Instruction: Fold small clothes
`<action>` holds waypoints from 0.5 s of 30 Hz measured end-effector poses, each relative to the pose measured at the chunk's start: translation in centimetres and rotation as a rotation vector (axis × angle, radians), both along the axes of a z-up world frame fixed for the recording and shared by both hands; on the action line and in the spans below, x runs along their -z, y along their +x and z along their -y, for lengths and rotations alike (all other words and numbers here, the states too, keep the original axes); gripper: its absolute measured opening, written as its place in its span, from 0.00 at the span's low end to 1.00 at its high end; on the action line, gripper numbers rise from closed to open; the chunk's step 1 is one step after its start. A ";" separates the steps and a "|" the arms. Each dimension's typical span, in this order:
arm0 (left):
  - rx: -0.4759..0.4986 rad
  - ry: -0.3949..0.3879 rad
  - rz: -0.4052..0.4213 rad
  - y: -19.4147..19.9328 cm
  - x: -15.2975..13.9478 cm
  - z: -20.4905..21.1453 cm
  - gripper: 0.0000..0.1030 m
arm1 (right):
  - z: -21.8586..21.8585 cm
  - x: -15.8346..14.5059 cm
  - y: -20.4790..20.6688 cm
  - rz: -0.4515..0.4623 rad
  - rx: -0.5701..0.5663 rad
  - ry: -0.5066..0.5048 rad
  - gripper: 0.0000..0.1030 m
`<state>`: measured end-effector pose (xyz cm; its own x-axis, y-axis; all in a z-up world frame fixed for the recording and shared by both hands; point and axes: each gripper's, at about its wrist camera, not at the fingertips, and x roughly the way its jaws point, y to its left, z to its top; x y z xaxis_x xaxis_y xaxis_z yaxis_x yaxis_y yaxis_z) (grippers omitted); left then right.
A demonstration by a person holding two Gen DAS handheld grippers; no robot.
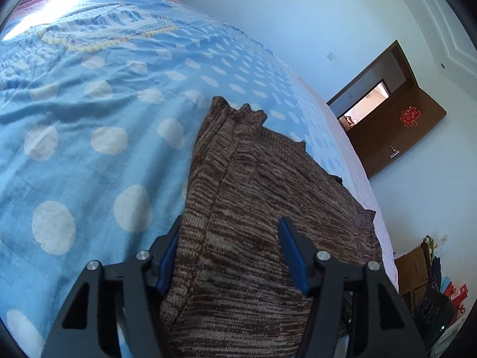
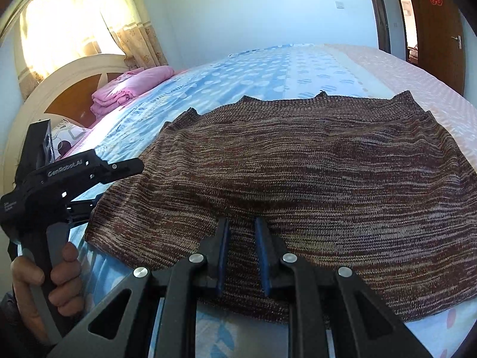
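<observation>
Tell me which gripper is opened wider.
The left gripper: its blue fingers straddle the brown knit garment's edge, while the right gripper's show only a narrow gap.

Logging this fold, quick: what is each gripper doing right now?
Left gripper: open, astride the brown knit garment edge.
Right gripper: open, narrow gap, over the garment's near hem, holding nothing.

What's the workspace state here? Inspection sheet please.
Surface: bed with a blue polka-dot sheet, wrinkled.
Job's things: brown knit garment spread flat near the bed's edge.
Clutter: folded pink bedding by the headboard.
Grippers: left gripper open, straddling the garment's edge; right gripper over the near hem, jaws narrowly apart, grip cannot be told.
Cables: nothing seen.
Surroundings: wooden door open, curtains lit by sun, bags on the floor in a corner.
</observation>
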<state>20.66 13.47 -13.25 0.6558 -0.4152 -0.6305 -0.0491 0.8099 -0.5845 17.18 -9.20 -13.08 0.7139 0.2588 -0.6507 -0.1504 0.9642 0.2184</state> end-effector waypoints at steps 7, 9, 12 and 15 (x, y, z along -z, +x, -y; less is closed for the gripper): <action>-0.034 0.027 -0.021 0.5 -0.1 0.4 0.50 | 0.2 0.1 0.1 0.001 -0.003 0.011 0.18; -0.067 0.041 -0.040 0.4 0.1 -0.1 0.26 | 0.4 0.1 0.0 0.001 -0.005 0.021 0.18; -0.073 0.000 -0.037 0.4 0.2 -0.7 0.18 | 0.7 0.2 0.1 0.000 -0.006 0.045 0.18; -0.049 0.084 0.017 0.5 -1.5 0.8 0.17 | 1.1 0.3 0.1 -0.001 -0.009 0.062 0.18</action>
<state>21.19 12.68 -11.77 0.6846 -0.3290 -0.6504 -0.0805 0.8528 -0.5160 17.31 -10.29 -13.35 0.7110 0.3047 -0.6337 -0.1584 0.9475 0.2779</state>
